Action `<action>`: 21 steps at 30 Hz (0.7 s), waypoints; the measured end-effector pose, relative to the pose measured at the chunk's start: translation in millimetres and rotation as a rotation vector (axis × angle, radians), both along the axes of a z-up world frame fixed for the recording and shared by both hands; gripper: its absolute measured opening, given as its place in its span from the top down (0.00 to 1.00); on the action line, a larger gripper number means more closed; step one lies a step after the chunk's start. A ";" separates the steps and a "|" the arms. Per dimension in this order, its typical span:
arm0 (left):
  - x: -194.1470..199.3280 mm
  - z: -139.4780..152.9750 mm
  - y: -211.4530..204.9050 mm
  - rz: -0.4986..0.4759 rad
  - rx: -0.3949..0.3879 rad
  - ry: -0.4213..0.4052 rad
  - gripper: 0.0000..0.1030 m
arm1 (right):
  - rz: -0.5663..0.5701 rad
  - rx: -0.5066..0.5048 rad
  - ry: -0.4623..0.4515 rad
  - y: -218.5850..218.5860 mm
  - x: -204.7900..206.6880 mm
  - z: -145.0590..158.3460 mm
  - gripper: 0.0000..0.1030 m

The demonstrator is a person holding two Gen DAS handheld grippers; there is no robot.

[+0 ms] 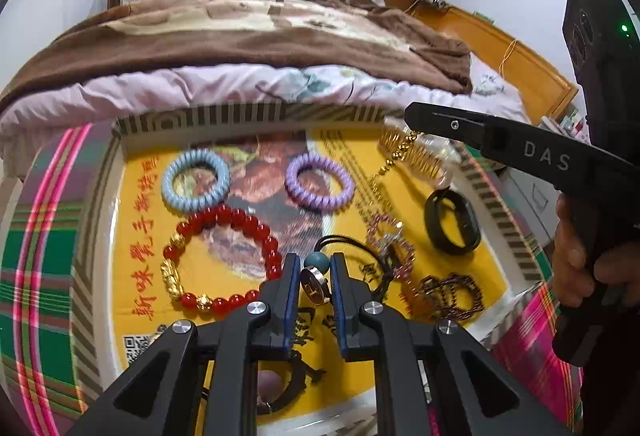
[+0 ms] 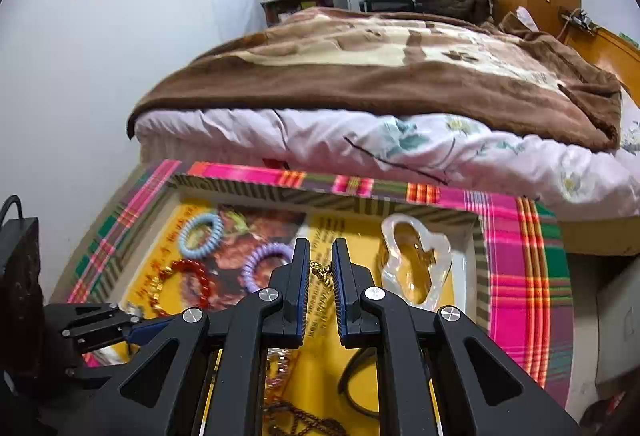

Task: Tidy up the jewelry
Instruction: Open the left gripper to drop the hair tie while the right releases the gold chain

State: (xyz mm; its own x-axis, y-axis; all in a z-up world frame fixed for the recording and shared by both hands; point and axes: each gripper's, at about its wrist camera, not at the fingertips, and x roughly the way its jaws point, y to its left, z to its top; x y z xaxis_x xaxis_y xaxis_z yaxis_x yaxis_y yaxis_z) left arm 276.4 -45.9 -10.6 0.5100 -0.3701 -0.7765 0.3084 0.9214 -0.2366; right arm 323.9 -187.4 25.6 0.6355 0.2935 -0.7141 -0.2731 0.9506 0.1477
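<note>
Because both grippers hang over the same shallow tray [image 1: 96, 196] with their jaws drawn nearly together and nothing clamped between them, the coming move turns on which piece lies under which tip. Nearest the left gripper [image 1: 315, 268], seen from its own wrist, a round dark pendant [image 1: 316, 286] on a black cord [image 1: 352, 242] sits just ahead of and below the fingertips, a teal bead [image 1: 313, 262] directly beyond it; the cord's loop trails away to the right, so its long axis runs across the gripper's line rather than along it. The red bead bracelet [image 1: 224, 260] lies just to the left, flat, with the blue coil tie [image 1: 196, 180] and purple coil tie [image 1: 319, 180] farther off. The right gripper [image 2: 321, 264] is aimed at the gold chain [image 2: 320, 270], which shows in the narrow gap between its pads and appears to run along that gripper's pointing line; whether the pads touch it I cannot tell. I judge the right hand nearer the chain, the left nearer the pendant. Beyond, the clear glass dish [image 2: 416, 260] rests near the tray's far right corner.
</note>
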 end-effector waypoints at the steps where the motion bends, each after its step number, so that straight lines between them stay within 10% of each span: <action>1: 0.7 -2.4 -0.2 0.004 0.001 0.009 0.86 | -0.002 0.001 0.008 -0.7 1.1 -3.7 0.89; 5: 0.4 -6.7 -2.1 0.004 0.014 0.008 0.80 | -0.008 0.000 0.044 -4.1 4.4 -15.7 0.89; 9: -0.1 -4.7 -4.5 0.006 0.022 0.001 0.45 | -0.018 0.000 0.063 -6.2 3.7 -19.4 0.88; 21: -9.7 8.8 -2.3 0.046 0.061 -0.027 0.28 | -0.041 0.019 0.044 -6.9 -8.5 -10.4 0.68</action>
State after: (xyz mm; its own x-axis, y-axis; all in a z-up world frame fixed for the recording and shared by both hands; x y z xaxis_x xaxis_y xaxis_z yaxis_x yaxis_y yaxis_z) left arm 266.8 -48.2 -1.8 0.5462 -0.2983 -0.7827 0.2707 0.9472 -0.1720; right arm 315.3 -194.2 15.1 0.6155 0.2819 -0.7360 -0.2273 0.9577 0.1767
